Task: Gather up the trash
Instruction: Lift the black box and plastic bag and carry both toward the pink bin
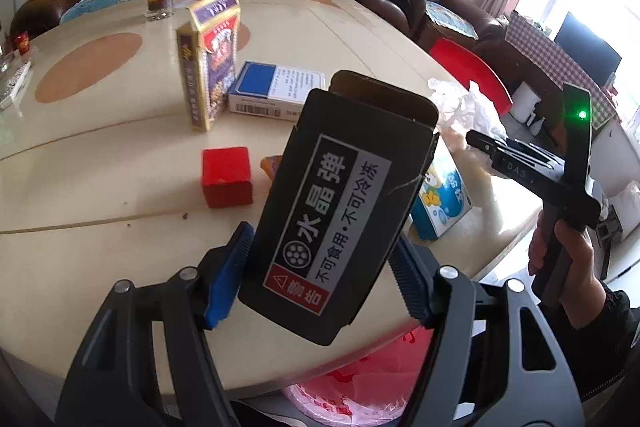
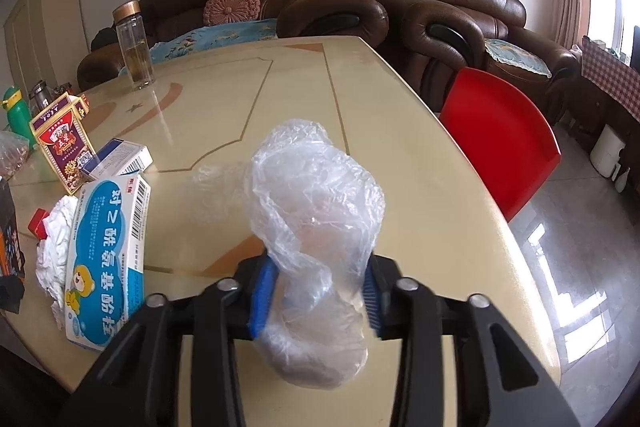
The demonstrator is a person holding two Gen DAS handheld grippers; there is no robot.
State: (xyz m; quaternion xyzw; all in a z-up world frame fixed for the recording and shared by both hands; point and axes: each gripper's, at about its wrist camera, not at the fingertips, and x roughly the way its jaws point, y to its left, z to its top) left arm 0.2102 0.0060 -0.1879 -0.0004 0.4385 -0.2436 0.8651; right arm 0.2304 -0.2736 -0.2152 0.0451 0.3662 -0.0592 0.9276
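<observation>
Two pieces of trash, both off the table

The black carton (image 1: pixel 340 203) — top flap open, white lettering, red warning corner — stood tilted between blue pads; the crumpled clear plastic bag (image 2: pixel 316 203) bulged upward, pinched low.

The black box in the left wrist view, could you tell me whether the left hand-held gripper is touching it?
Touching. In the left wrist view both blue pads of the left hand-held gripper press against the sides of the black box, which is lifted off the table.
</observation>
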